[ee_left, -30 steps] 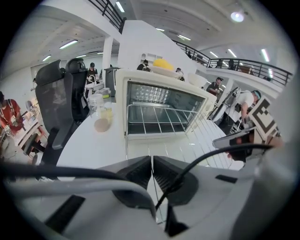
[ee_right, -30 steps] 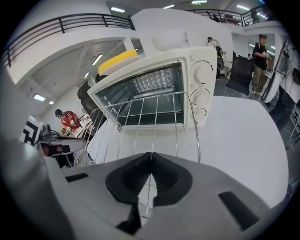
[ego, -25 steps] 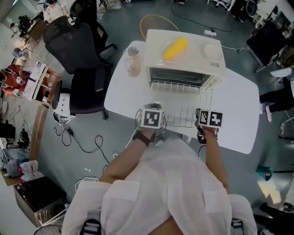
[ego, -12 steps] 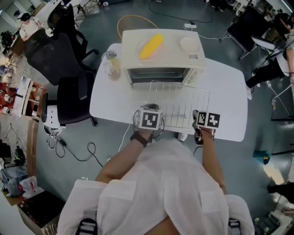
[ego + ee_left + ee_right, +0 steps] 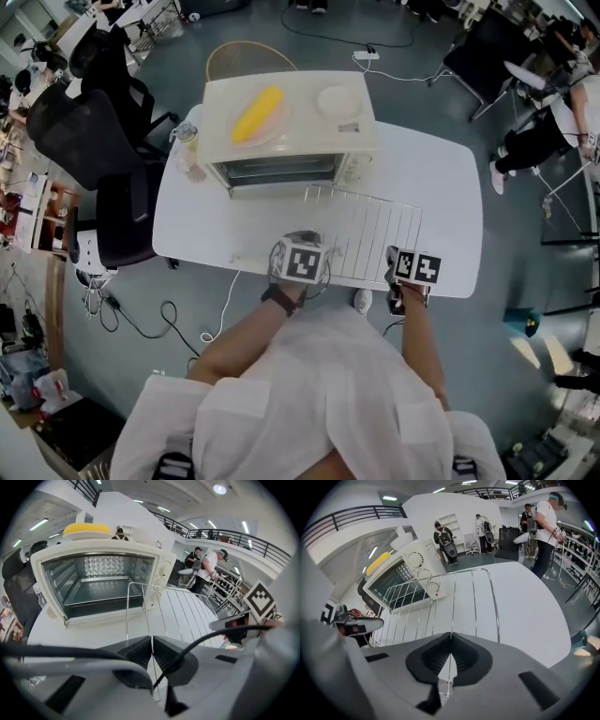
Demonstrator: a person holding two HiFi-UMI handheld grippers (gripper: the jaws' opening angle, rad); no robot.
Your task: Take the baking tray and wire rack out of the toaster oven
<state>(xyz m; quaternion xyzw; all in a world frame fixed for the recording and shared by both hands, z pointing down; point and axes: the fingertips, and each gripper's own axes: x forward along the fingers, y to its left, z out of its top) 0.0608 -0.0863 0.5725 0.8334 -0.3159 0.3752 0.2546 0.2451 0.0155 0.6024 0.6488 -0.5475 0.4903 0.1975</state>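
Observation:
The wire rack (image 5: 364,234) is out in front of the cream toaster oven (image 5: 281,141), above the white table (image 5: 441,187), with its far end just before the oven mouth. My left gripper (image 5: 302,259) is shut on a wire at the rack's near left corner (image 5: 151,641). My right gripper (image 5: 412,266) is shut on a wire at the near right edge (image 5: 451,639). In the left gripper view the oven (image 5: 51,573) stands open, and the dark baking tray (image 5: 101,591) lies inside on its floor. The rack's bars (image 5: 454,597) run away from my right jaws toward the oven (image 5: 401,581).
On the oven top lie a yellow item on a plate (image 5: 255,114) and a white dish (image 5: 337,99). A glass jar (image 5: 190,152) stands on the table left of the oven. Black office chairs (image 5: 103,122) are at the left, cables on the floor, and people stand in the background.
Both grippers have moved back toward the table's near edge, pulling the wire rack with them. Its far end has come away from the oven mouth.

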